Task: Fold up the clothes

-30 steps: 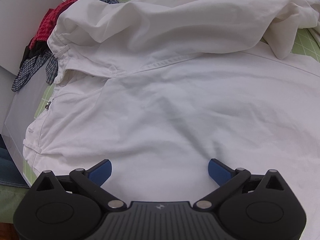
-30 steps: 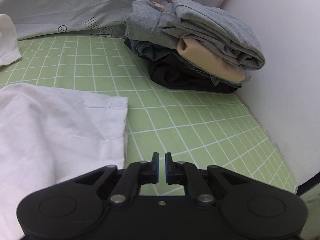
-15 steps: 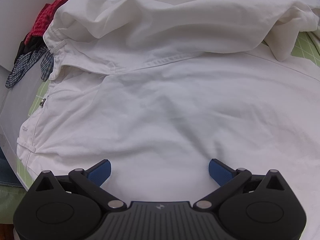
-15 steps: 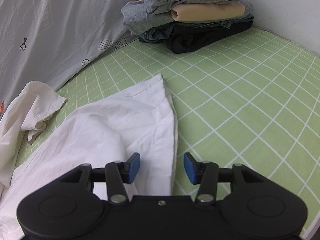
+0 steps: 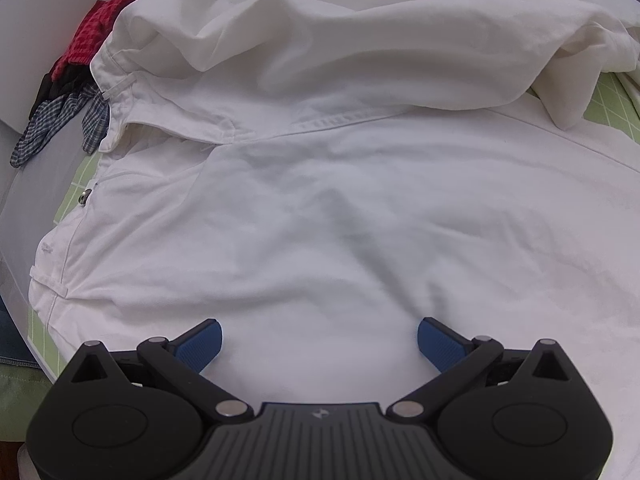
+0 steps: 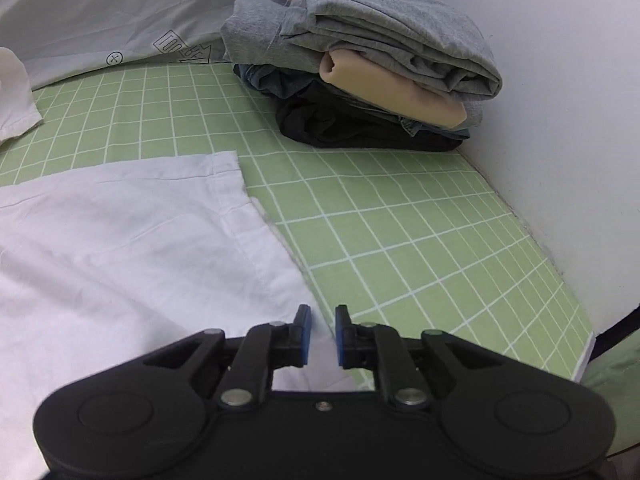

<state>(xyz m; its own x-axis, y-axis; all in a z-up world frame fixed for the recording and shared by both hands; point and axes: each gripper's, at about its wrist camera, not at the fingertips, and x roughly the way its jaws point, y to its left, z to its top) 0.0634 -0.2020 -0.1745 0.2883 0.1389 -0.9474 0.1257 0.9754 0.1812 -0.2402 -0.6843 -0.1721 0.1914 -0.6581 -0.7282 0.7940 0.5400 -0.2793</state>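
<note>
White trousers (image 5: pixel 320 184) lie spread on the green grid mat, with the far leg bunched over the top. My left gripper (image 5: pixel 319 340) is open wide, low over the trousers near their waist, holding nothing. In the right wrist view a white leg end (image 6: pixel 132 248) lies flat on the mat (image 6: pixel 400 232). My right gripper (image 6: pixel 322 334) hovers at the hem's right edge, jaws narrowed to a small gap with the cloth edge beneath them, nothing gripped.
A stack of folded clothes (image 6: pixel 372 76), grey, beige and black, stands at the far right against the white wall (image 6: pixel 560 80). A grey printed sheet (image 6: pixel 120 12) hangs behind. Red and checked garments (image 5: pixel 76 80) lie heaped at the far left.
My right gripper was shut, opened wide, then narrowed, and swung to the hem's right edge. My left gripper stayed open and shifted slightly over the trousers.
</note>
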